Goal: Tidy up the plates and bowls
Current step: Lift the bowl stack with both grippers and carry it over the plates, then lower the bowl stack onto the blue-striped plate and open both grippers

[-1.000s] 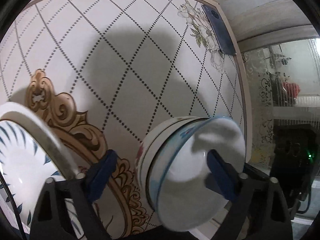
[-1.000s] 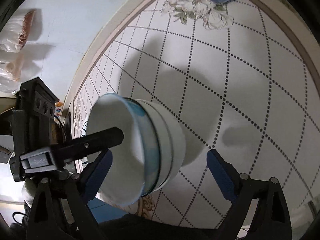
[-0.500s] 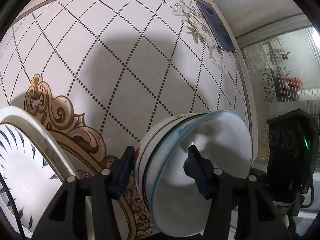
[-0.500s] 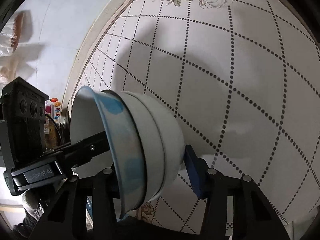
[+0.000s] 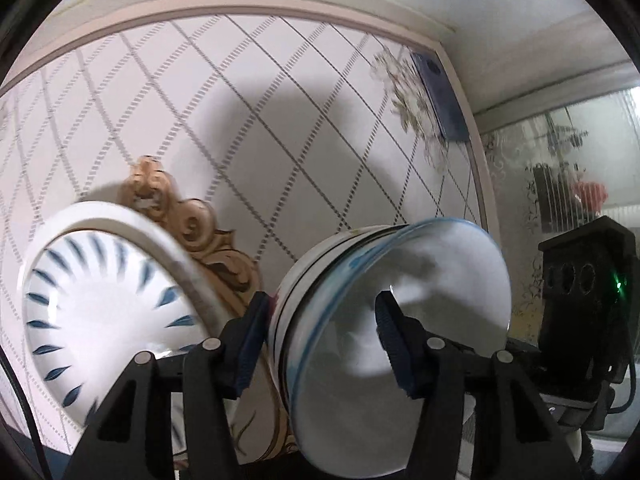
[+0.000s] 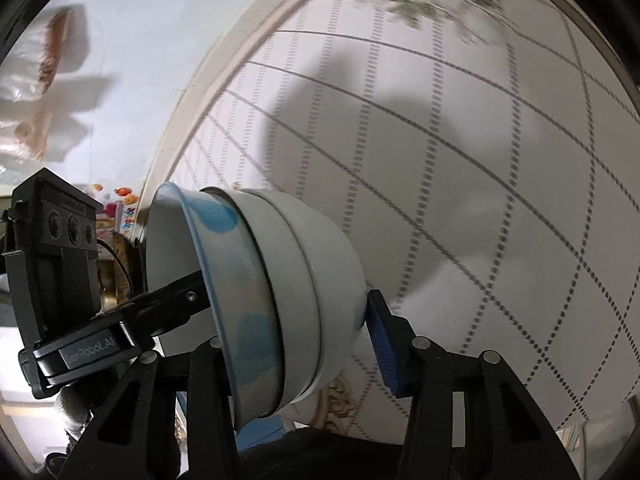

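Bowl stack point(image 5: 384, 320): three nested bowls, tipped on their side above the table point(image 5: 240, 120) (its cloth bore a dotted diamond grid).
Left gripper point(image 5: 320, 332): jaws partly closed, one pad inside the blue-rimmed top bowl, the other pressed against the stack's outer wall.
Right gripper point(image 6: 280, 328): clamped on the same stack from the opposite side, blue pad point(image 6: 384, 344) against the lowest bowl's base.
Plate point(image 5: 108, 312): blue-leaf pattern, just left of the stack.

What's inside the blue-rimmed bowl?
Inside the blue-rimmed bowl only a finger of the left gripper shows; no food. More bowls nest beneath it; their insides are covered.
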